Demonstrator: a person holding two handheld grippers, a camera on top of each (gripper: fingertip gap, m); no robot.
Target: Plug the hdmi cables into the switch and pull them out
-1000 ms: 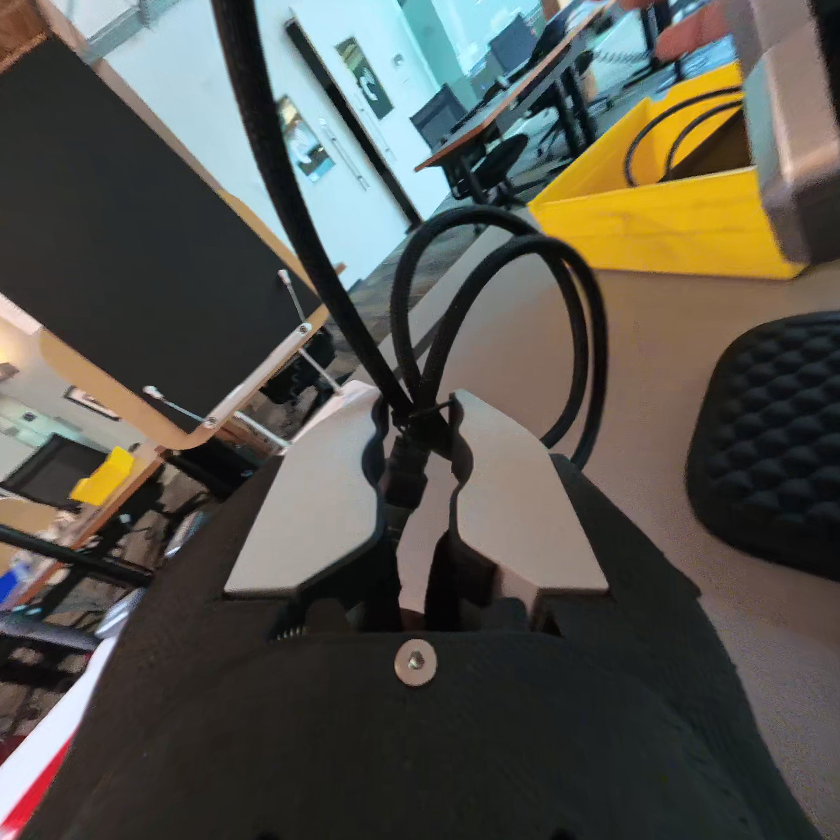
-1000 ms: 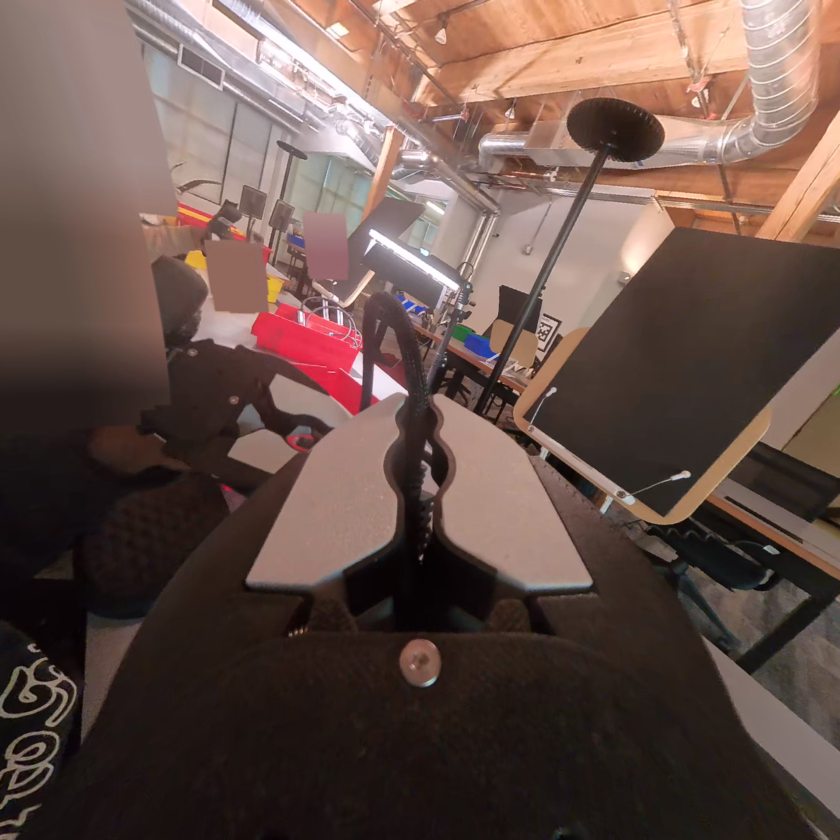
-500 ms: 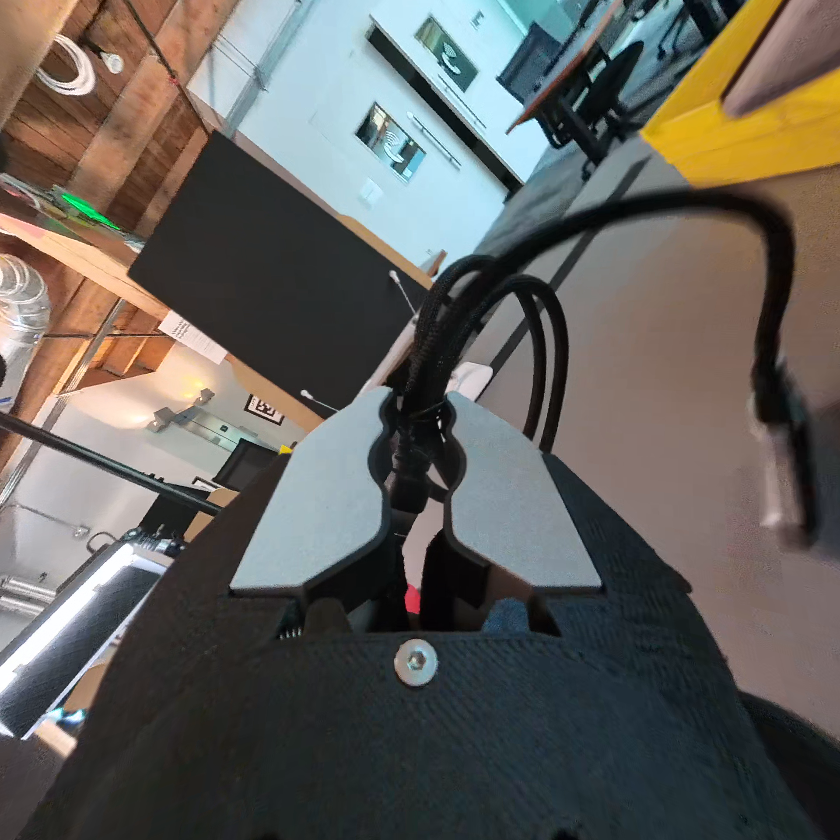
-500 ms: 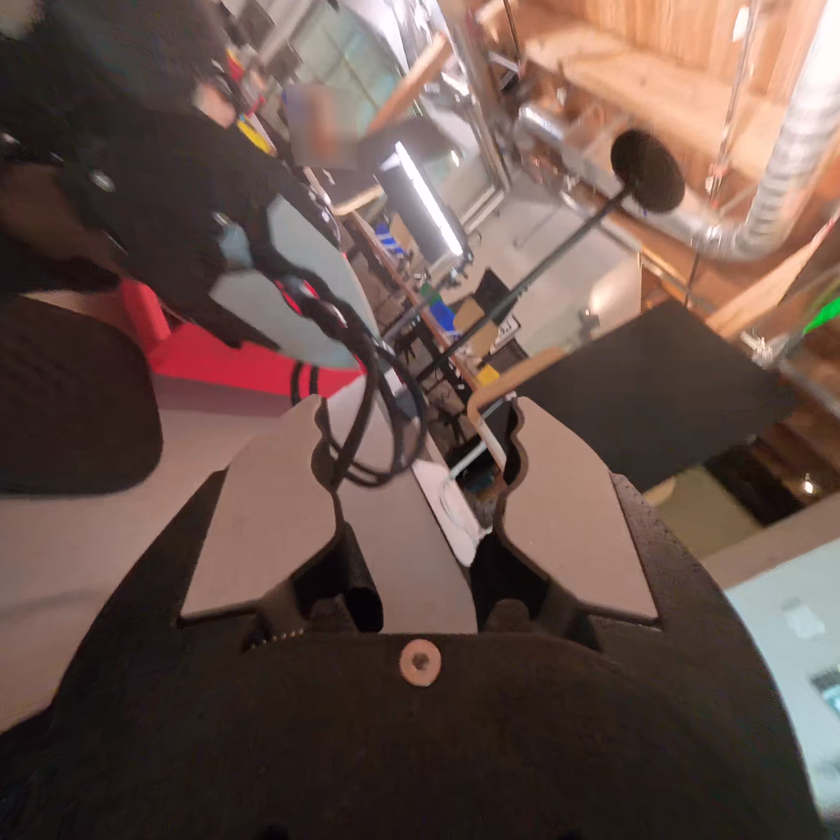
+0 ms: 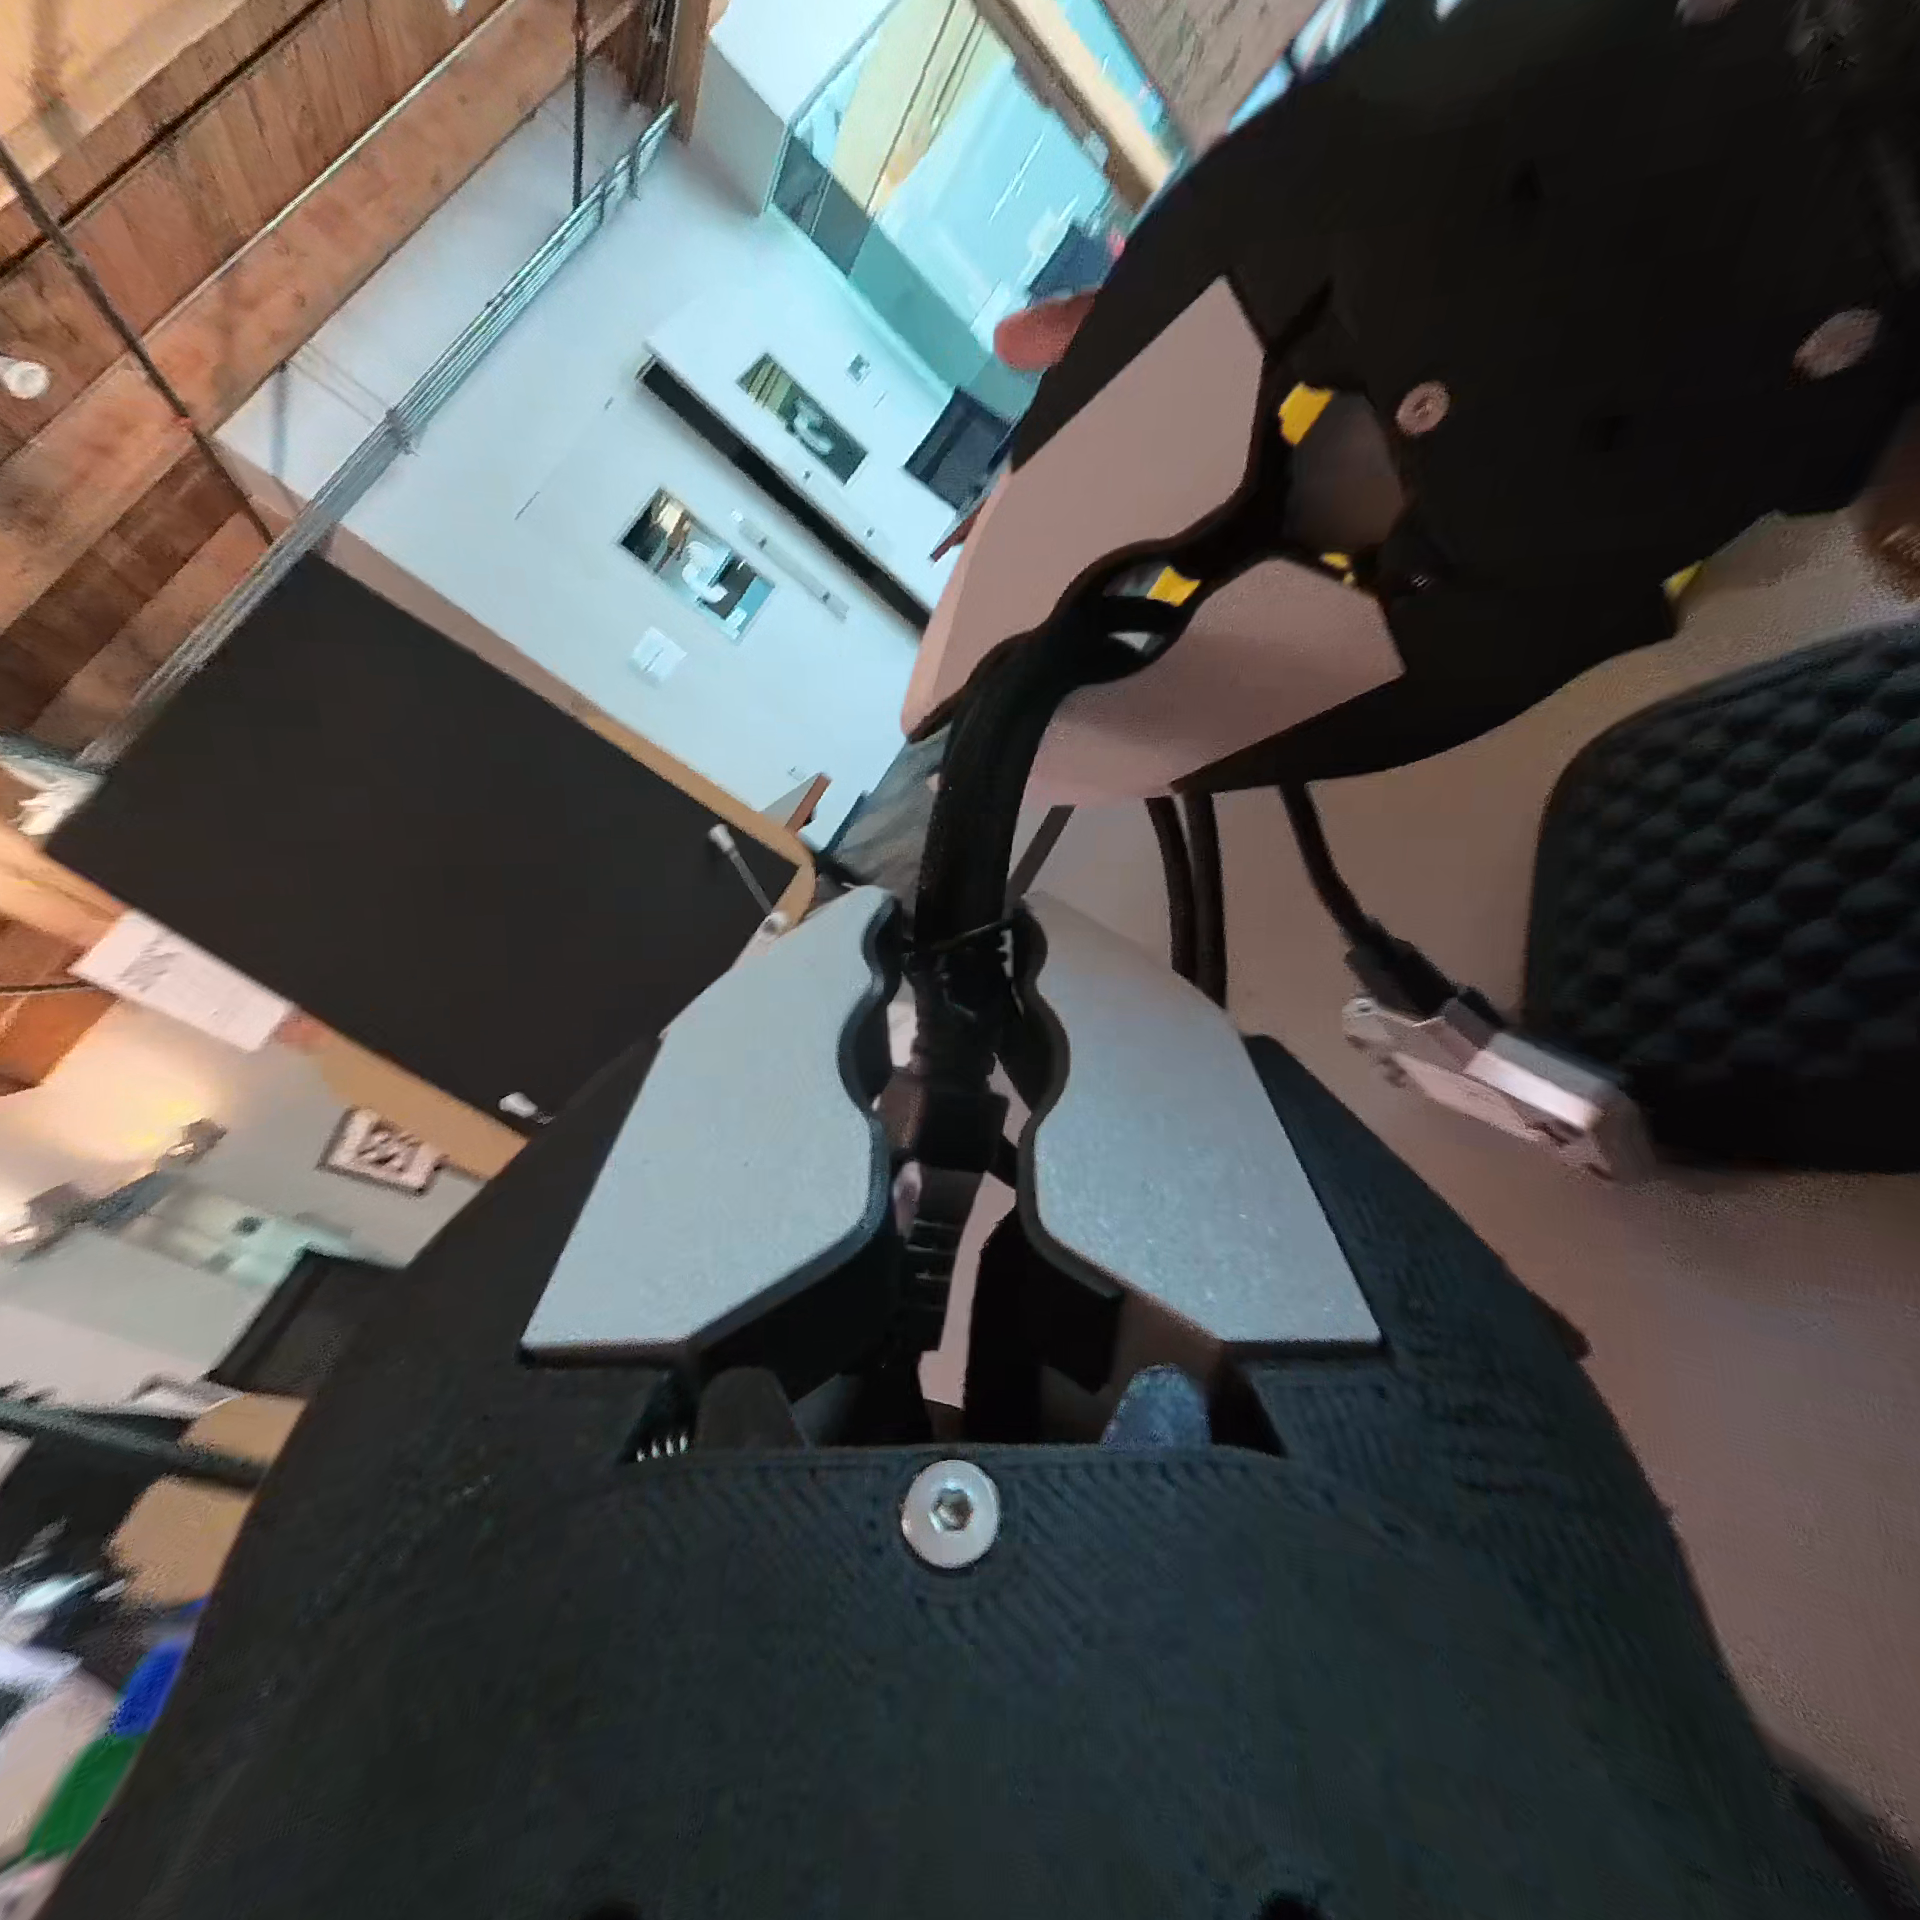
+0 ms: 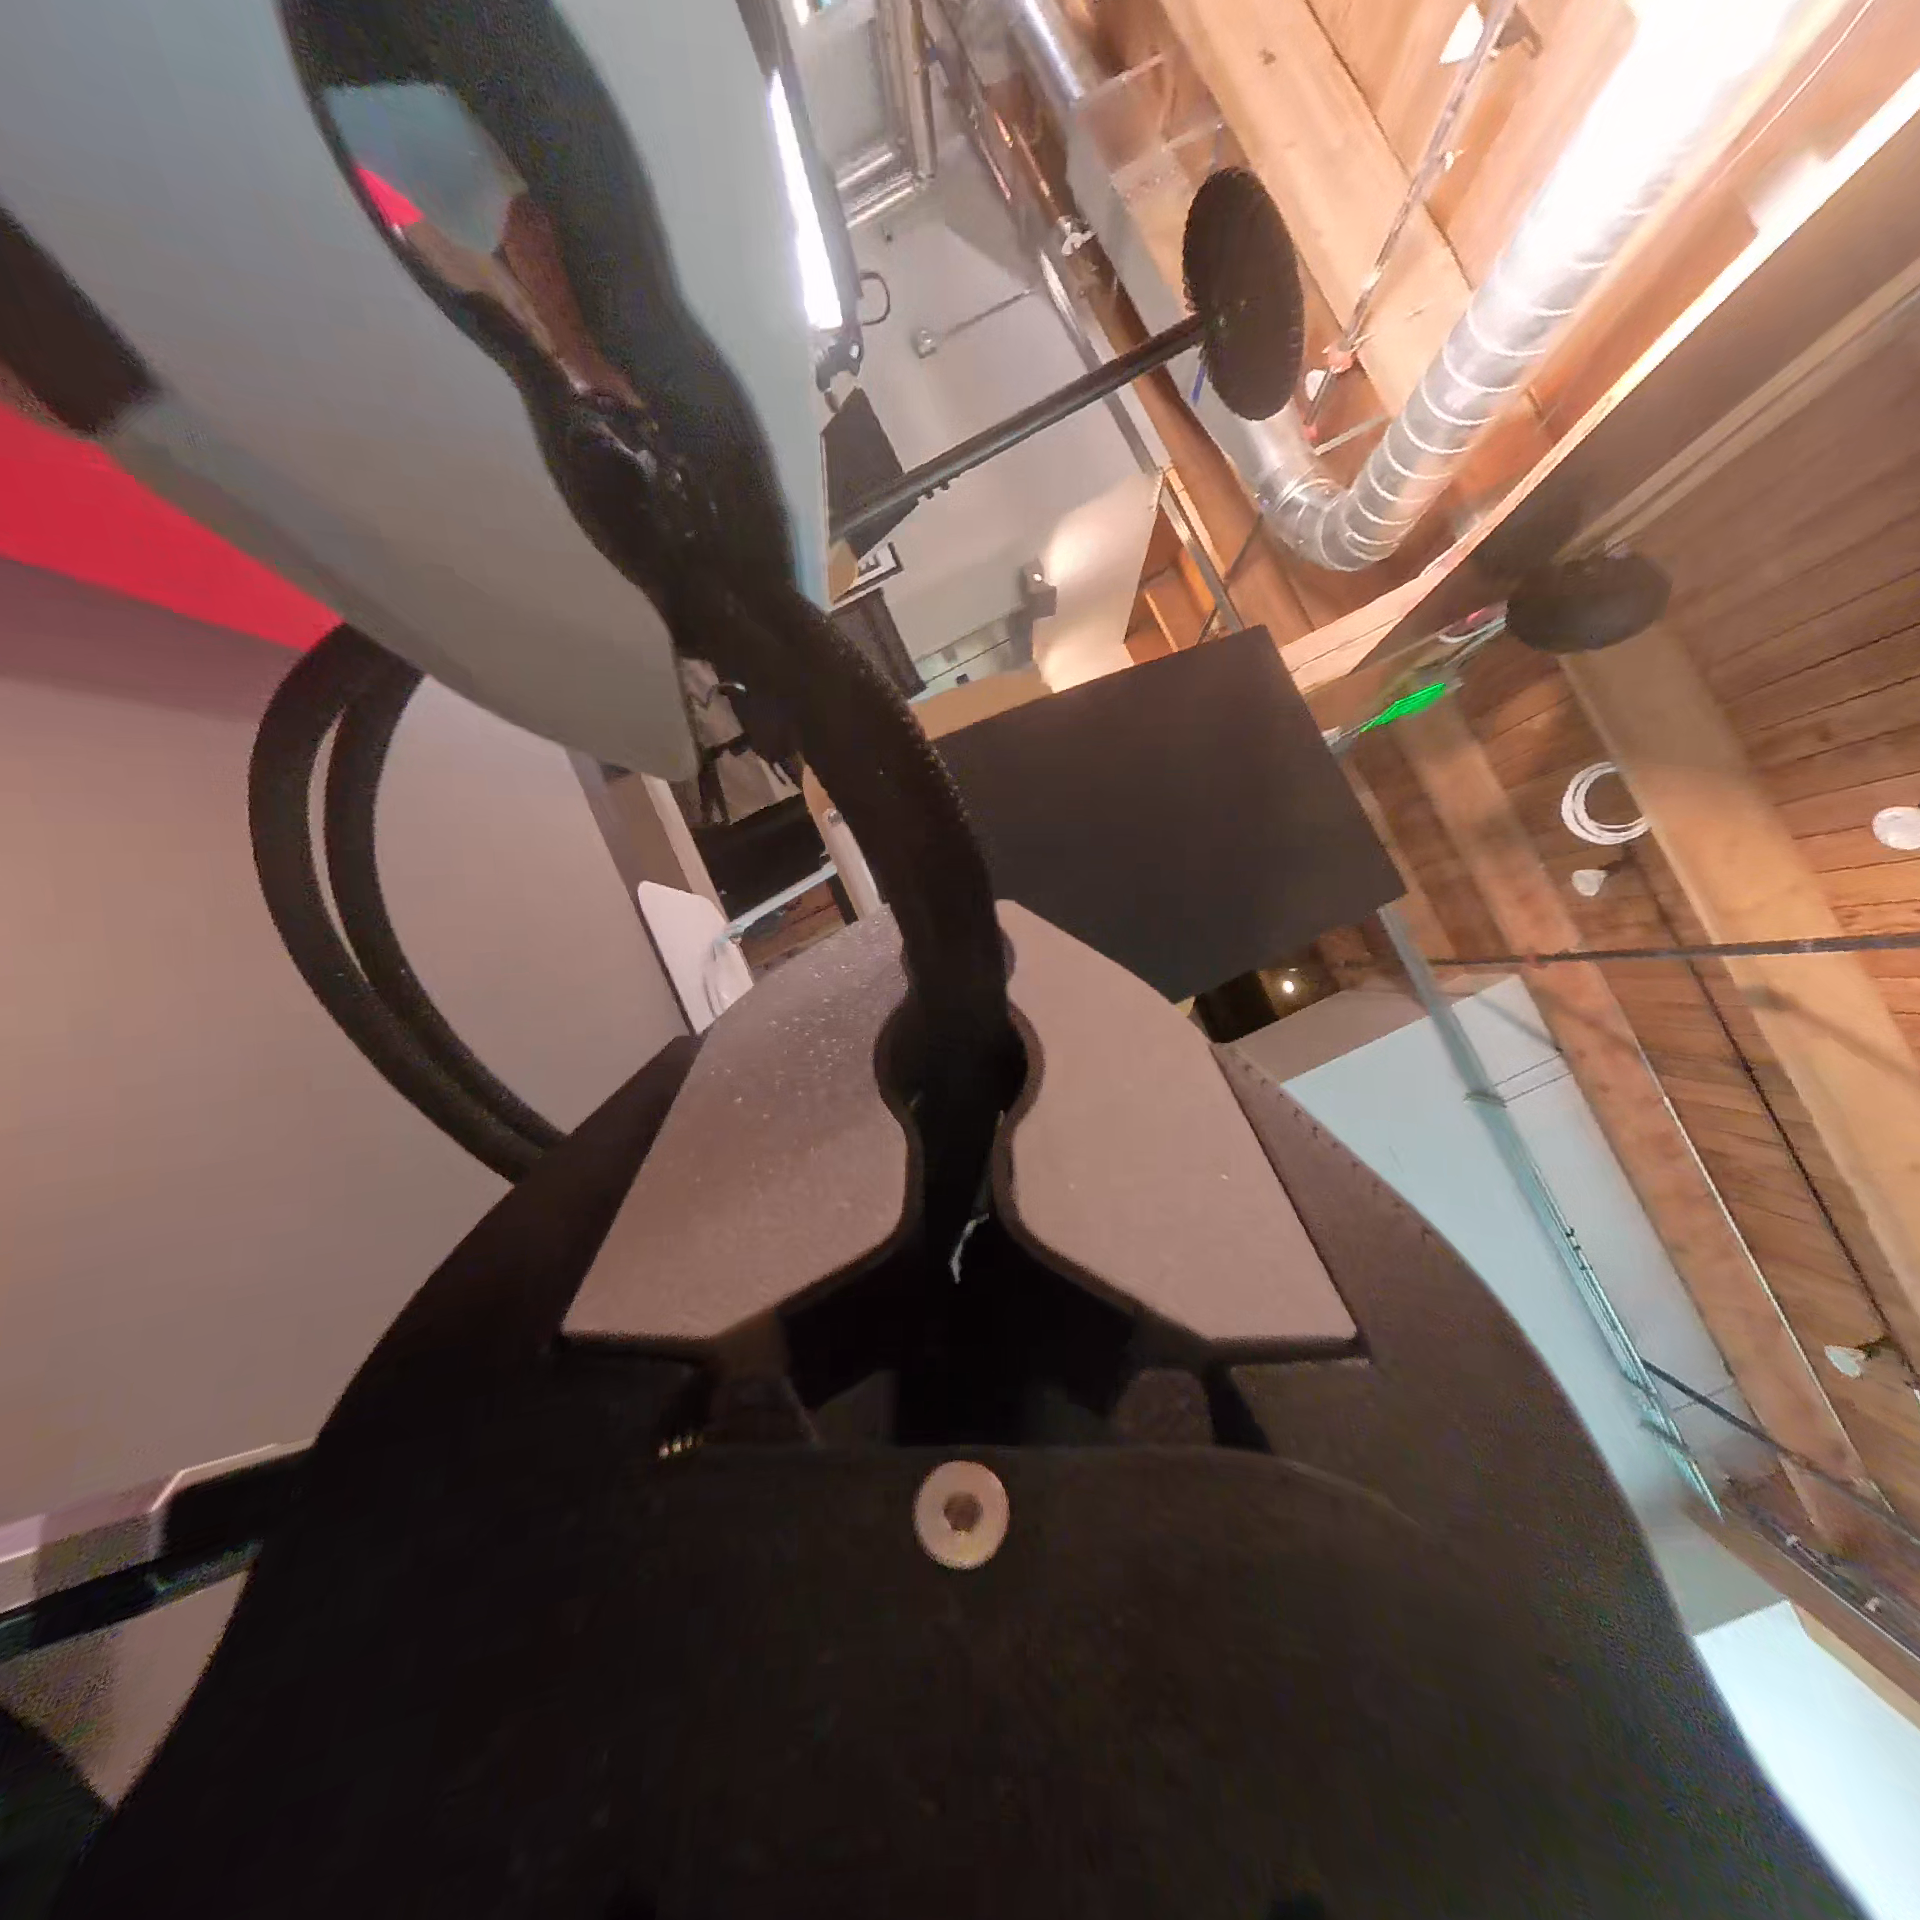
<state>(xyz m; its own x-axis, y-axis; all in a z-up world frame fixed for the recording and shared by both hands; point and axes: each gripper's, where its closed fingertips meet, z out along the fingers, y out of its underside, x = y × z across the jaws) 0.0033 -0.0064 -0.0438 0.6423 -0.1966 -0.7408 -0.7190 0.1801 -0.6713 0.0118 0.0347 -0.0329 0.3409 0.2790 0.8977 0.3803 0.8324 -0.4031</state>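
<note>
Left wrist view puts your left gripper (image 5: 961, 997) clamped on a bundle of black braided HDMI cable (image 5: 971, 831), with what looks like a thin tie around the strands right at the fingertips. From there the cable rises a short way and runs straight into your right gripper (image 5: 1132, 634), which is pinched on the same bundle just above. Right wrist view agrees: your right gripper (image 6: 951, 1023) is squeezed onto the cable (image 6: 894, 810), and the cable bends up into the other gripper's grey fingers (image 6: 343, 436) close overhead. So both tools grip one cable, nearly touching each other.

Further out, a free metal-tipped plug (image 5: 1496, 1070) hangs loose at the right of the left wrist view, above the tabletop (image 5: 1714, 1455) and just in front of a black quilted pad (image 5: 1745, 883). Two loops of slack (image 6: 343, 914) sag toward the tabletop in the right wrist view.

On progress, you look early or between steps: no switch shows in either view, and the visible plug is seated in nothing. Whether any plugging is already done cannot be told. Finding the switch and lining up a plug appear to lie ahead.

Your left tool points up and away over the tabletop, rolled hard; your right is rolled so the ceiling ducts run down its right side.
</note>
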